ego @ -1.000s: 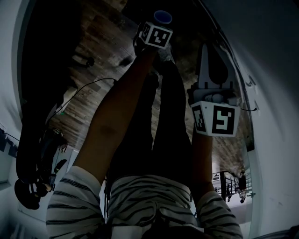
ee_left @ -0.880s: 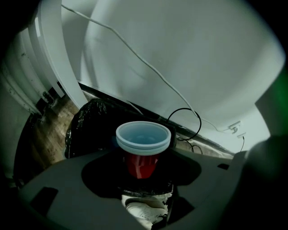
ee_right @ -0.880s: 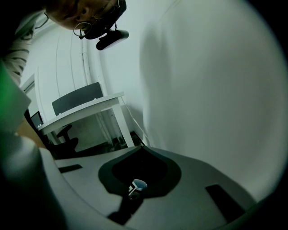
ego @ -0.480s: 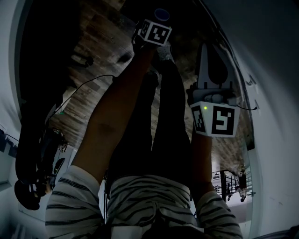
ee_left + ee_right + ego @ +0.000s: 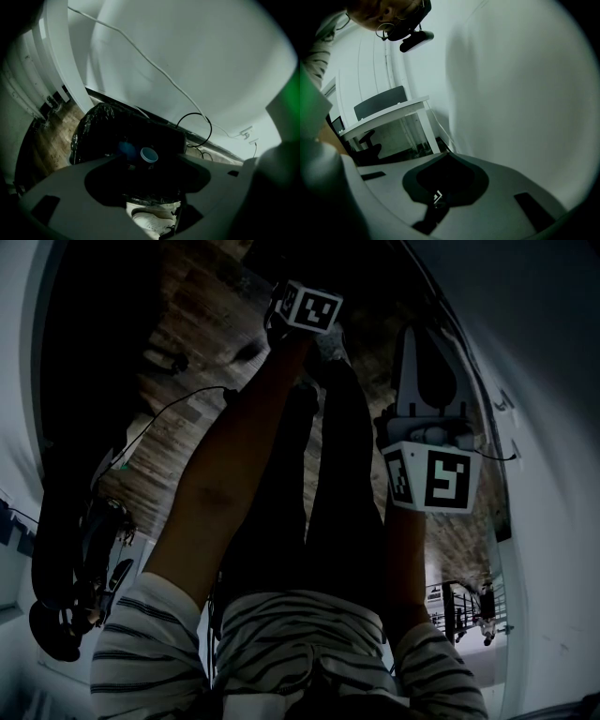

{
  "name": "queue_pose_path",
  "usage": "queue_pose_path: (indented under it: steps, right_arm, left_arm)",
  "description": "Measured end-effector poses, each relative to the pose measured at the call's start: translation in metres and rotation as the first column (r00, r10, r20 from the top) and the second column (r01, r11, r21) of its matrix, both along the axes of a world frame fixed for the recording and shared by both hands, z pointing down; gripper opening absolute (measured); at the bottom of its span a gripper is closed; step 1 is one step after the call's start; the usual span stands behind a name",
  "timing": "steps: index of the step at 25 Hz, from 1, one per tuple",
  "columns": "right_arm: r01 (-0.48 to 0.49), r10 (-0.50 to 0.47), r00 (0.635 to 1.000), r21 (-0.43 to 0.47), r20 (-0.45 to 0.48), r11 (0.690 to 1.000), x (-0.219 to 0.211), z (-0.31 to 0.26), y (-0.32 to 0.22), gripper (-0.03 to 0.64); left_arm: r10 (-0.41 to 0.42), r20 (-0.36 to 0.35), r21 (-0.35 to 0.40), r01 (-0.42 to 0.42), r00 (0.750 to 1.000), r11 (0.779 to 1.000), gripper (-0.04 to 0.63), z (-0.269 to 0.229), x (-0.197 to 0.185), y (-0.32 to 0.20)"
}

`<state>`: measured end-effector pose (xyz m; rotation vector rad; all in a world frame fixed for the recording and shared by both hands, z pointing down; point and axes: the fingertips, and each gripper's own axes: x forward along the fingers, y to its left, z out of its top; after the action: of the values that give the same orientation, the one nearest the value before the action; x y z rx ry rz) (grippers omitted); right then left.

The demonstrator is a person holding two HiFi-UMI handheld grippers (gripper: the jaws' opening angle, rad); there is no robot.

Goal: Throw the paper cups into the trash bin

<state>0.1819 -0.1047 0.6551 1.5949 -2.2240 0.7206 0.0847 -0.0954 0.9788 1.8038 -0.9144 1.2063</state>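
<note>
Left gripper [image 5: 146, 165]: points steeply down over the trash bin [image 5: 101, 126]. Its jaws have just been opening and stand wide apart. The pads press on nothing.

Paper cup [image 5: 149, 154]: blue with a white rim. It shows in the gap between the left jaws but beyond them, clear of both pads, against the dark mouth of the bin. I cannot tell whether it is in the air or resting on something. A second blue shape [image 5: 125, 149] sits just to its left, too dark to identify.

Bin: lined with a glossy black bag. It stands on a wood floor [image 5: 49, 140] close to a white wall [image 5: 187, 56]. A black cable [image 5: 194, 129] loops on the floor behind the bin, near the foot of the wall. A white shoe [image 5: 152, 221] shows below the bin's near edge, between the jaw bases.

Right gripper [image 5: 446, 155]: jaws closed, tips meeting, nothing between them. It angles toward a plain white wall. A white table [image 5: 389, 112] with a dark chair [image 5: 379, 103] behind it lies off to the left in the right gripper view.

Head view: very dark. Both arms reach forward out of striped sleeves [image 5: 155, 634]. The left gripper is held farther out than the right, which is nearer the body and beside the wall.
</note>
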Motion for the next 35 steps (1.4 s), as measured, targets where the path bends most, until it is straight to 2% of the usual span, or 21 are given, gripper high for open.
queue_pose_path:
  steps: [6,10,12,22,27,35]
  right_arm:
    - [0.001,-0.001,1.0,0.016,0.0,1.0,-0.002,-0.013,0.001,0.009]
    - [0.005,-0.005,1.0,0.033,0.001,0.999,-0.006,-0.027,0.002,0.009]
    - [0.01,-0.01,1.0,0.043,-0.003,0.999,-0.008,-0.035,0.005,0.009]
    - [-0.004,0.004,1.0,0.066,0.003,0.998,-0.012,-0.069,0.015,0.009]
    - [-0.021,0.018,0.999,0.082,0.03,0.996,-0.017,-0.093,0.014,0.011]
    - [-0.002,0.001,1.0,0.082,0.021,0.997,-0.026,-0.133,0.026,0.009]
  left_arm:
    - [-0.011,-0.043,0.01,0.011,0.999,1.0,0.295,-0.023,0.005,0.006]
    - [0.12,0.004,0.088,-0.12,0.993,0.989,0.256,-0.049,0.007,0.007]
    - [0.136,0.005,0.112,-0.136,0.991,0.984,0.226,-0.062,0.007,0.01]
    - [0.066,-0.056,0.213,-0.052,0.996,0.976,0.081,-0.134,-0.002,0.013]
    - [-0.002,-0.066,0.26,0.019,0.998,0.966,0.037,-0.175,-0.014,0.01]
    - [-0.077,-0.11,0.326,0.109,0.991,0.939,0.023,-0.254,-0.035,0.019]
